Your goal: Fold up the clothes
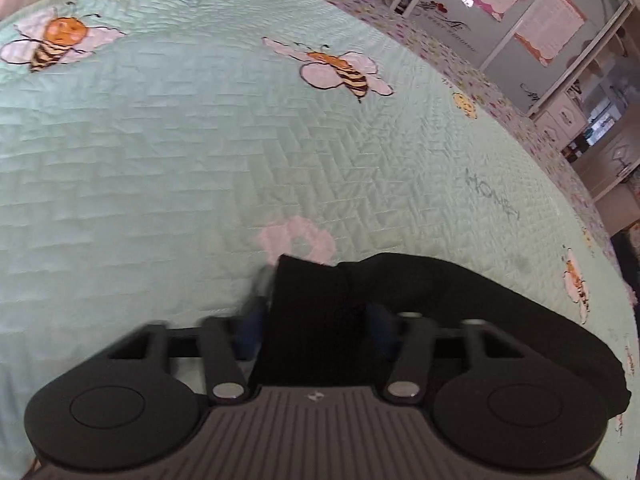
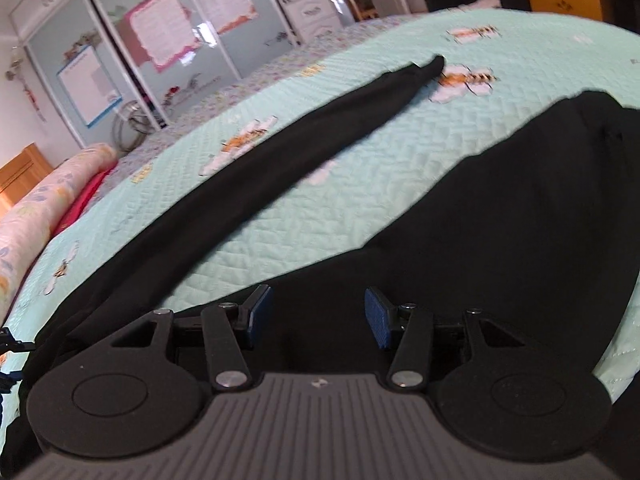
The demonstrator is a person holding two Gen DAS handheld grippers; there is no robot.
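Black long-sleeved cloth garment (image 2: pixel 500 216) part-spread on mint quilted bee-print bedspread (image 1: pixel 160 152), one sleeve (image 2: pixel 280 136) outstretched; unfolded. Left gripper (image 1: pixel 316 320) clenched on sleeve end; right gripper (image 2: pixel 318 312) released above body.

The bed (image 1: pixel 160 160) is covered by a mint-green quilted spread (image 2: pixel 400 184) stitched in a herringbone pattern and printed with bees (image 1: pixel 340 68), a pale pink flower (image 1: pixel 298 238) and faint grey lettering (image 1: pixel 494 198). Along its far side runs a border of small floral print (image 1: pixel 420 36). A black garment (image 2: pixel 500 208) lies on the spread, its body near the close edge and one long sleeve (image 2: pixel 280 148) stretched flat across the quilt, the cuff ending just beside a bee. At the head end, a rolled floral quilt (image 2: pixel 48 200) rests beside a red cloth (image 2: pixel 86 196).
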